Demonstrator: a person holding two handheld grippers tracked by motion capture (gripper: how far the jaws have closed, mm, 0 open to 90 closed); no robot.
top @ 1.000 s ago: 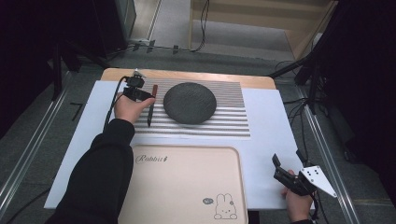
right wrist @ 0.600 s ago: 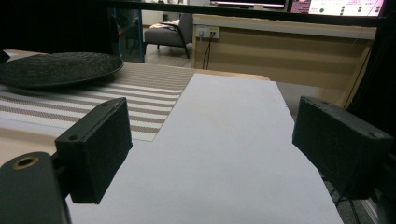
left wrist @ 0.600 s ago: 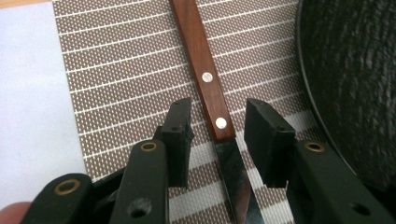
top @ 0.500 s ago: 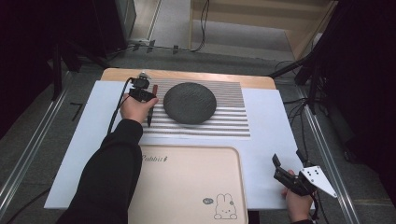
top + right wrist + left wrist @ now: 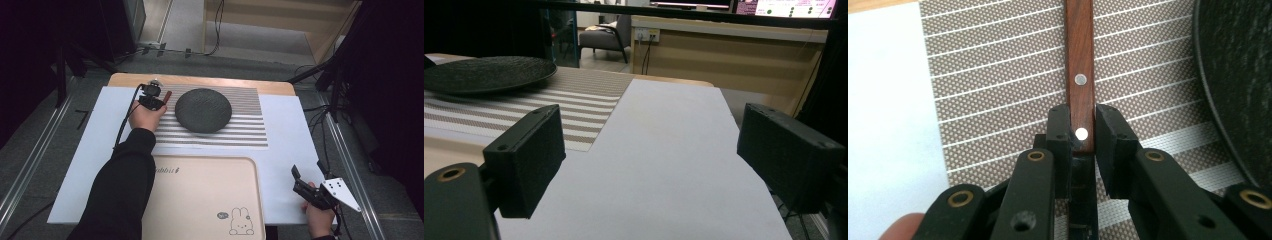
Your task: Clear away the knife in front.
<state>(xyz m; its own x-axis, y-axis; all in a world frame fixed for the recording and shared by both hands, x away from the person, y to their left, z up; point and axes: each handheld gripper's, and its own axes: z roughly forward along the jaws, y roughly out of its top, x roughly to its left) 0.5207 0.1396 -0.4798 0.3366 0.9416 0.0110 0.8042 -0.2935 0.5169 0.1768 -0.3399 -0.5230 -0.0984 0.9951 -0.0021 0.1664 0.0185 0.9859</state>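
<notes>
**Left gripper closed on a wooden handle beside an empty dark plate**

A table covered in white paper (image 5: 295, 135) holds a brown-and-white striped placemat (image 5: 240, 131) at its far side. On the placemat sits a round, dark, rough-textured plate (image 5: 203, 110) with nothing on it. Nearer the person lies a beige tray (image 5: 200, 200) printed with a small rabbit; it too holds nothing.

From above, the left gripper (image 5: 156, 98) rests at the placemat's left edge, just beside the plate, with a reddish wooden handle (image 5: 169, 94) poking out past it. The left gripper view brings this close: the two black jaws press against either side of a wooden handle (image 5: 1080, 65) with two silver rivets, the nearer rivet right between the pads. The handle lies flat on the striped placemat (image 5: 998, 90), and the plate's rim (image 5: 1233, 80) curves along the right. What sort of utensil it belongs to cannot be told.

The right gripper (image 5: 307, 181) sits well apart, at the table's near right corner. Its own view shows its jaws spread wide with nothing between them, low over the white paper (image 5: 664, 165), the plate (image 5: 484, 74) seen edge-on in the distance.
</notes>
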